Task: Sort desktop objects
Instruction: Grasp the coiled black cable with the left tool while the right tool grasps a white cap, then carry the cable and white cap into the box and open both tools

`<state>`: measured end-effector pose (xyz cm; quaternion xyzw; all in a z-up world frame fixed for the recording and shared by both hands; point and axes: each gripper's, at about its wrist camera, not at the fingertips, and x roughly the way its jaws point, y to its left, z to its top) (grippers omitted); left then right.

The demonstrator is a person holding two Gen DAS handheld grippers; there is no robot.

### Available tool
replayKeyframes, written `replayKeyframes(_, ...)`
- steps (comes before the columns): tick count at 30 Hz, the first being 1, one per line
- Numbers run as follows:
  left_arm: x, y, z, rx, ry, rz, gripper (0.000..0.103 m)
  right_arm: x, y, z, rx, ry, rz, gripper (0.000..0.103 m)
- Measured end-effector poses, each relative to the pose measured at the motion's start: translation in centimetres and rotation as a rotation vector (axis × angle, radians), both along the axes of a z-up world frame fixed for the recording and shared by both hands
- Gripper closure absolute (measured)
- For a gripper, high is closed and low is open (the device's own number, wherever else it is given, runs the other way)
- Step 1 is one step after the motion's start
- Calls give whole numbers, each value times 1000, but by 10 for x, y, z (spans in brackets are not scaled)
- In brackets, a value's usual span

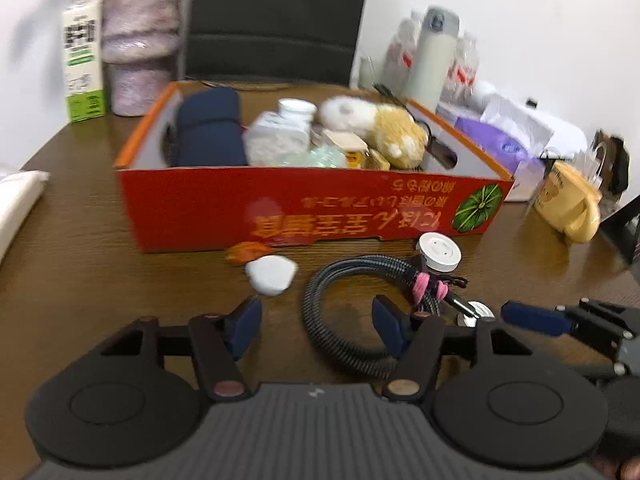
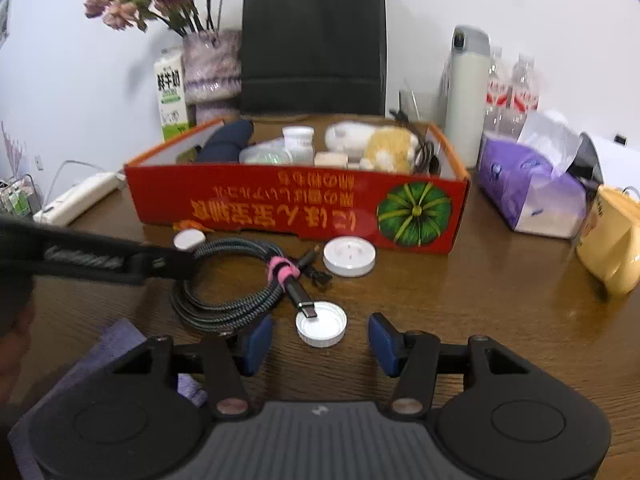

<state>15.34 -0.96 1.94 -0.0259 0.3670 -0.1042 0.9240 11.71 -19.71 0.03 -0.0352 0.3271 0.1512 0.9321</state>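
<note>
**Desk sort: both grippers hover wide over loose items**

Left gripper [image 1: 316, 326], fingers spread wide w/ nothing between them, hangs just above the wooden table [image 1: 80, 240] over the coiled braided cable [image 1: 340, 312], bound by a pink tie. Right gripper [image 2: 320, 340], also spread wide and empty, sits near a white ribbed cap [image 2: 321, 324]; the cable's plug end overlaps that cap. A white round puck [image 2: 349, 256] and a small white rounded piece [image 1: 271, 275] lie in front of the red cardboard box [image 2: 280, 208], beside an orange wrapper [image 1: 244, 251]. Box holds a plush toy [image 1: 376, 124], white jar [image 1: 296, 110], navy pouch [image 1: 210, 128]. Behind: milk carton [image 2: 171, 94], flower vase [image 2: 210, 68], thermos [image 2: 466, 88], tissue pack [image 2: 520, 188], yellow mug [image 1: 568, 204].
</note>
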Motion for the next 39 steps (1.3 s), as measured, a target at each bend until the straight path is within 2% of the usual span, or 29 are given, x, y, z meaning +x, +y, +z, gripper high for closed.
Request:
replayKeyframes(1, 5, -7, -3, 35, 13, -10, 55, 0, 1, -1, -7, -8, 1, 60)
replayKeyframes(3, 6, -18, -5, 107, -15, -26, 70, 1, 0, -1, -1, -8, 5, 64)
replayKeyframes(4, 4, -22, -6, 136, -26, -34, 85, 1, -1, -2, 5, -11, 5, 69)
replayKeyframes(5, 2, -24, -5, 154, -31, -35, 92, 1, -2, -2, 4, -16, 3, 75)
replayKeyframes(8, -12, -23, -4, 136, -49, -32, 93, -2, 0, -3, 1, -25, 12, 76)
replayKeyframes(10, -28, -23, 1, 154, -97, -11, 93, -5, 1, -2, 2, -29, 22, 76)
replayKeyframes(14, -60, -19, 21, 136, -174, 46, 93, -19, 4, 4, 13, -58, 48, 76)
replayKeyframes(19, -104, -15, 51, 105, -262, 83, 93, -60, 8, 16, -18, -133, 46, 76)
replayKeyframes(25, -149, -2, 85, 58, -331, 114, 93, -107, -14, 21, 14, -112, -1, 76)
replayKeyframes(28, -171, -1, 87, 38, -362, 110, 92, -131, -25, 30, 51, -124, -13, 76)
replayKeyframes(34, -198, 3, 78, 26, -340, 112, 92, -159, -31, 41, 45, -171, -24, 76)
replayKeyframes(39, -202, 12, 84, 16, -359, 120, 92, -154, -35, 56, 62, -187, -35, 76)
